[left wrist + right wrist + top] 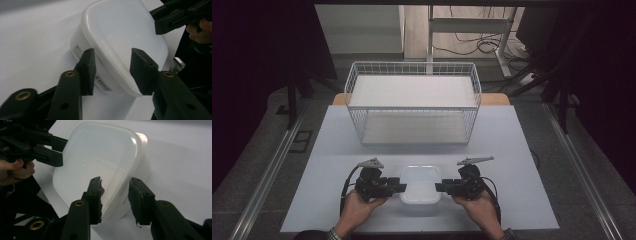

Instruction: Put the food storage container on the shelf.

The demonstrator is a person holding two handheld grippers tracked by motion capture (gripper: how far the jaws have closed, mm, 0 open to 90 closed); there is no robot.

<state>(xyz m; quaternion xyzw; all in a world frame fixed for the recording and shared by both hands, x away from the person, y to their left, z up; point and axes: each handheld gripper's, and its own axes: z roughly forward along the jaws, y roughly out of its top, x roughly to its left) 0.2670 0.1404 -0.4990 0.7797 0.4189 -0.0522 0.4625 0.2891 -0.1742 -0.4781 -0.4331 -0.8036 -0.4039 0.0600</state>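
A: How many things are on the surface (332, 200)?

B: One lidded box (420, 183) near, one wire basket (412, 102) far, holding nothing.

A: And each hand-held gripper?

B: Left (401, 187) and right (439, 187) each clamp the box rim, on its left and right sides.

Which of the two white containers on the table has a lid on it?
The small plastic box near the person, between the left gripper and right gripper, has a lid. The big wire basket behind it is open on top.
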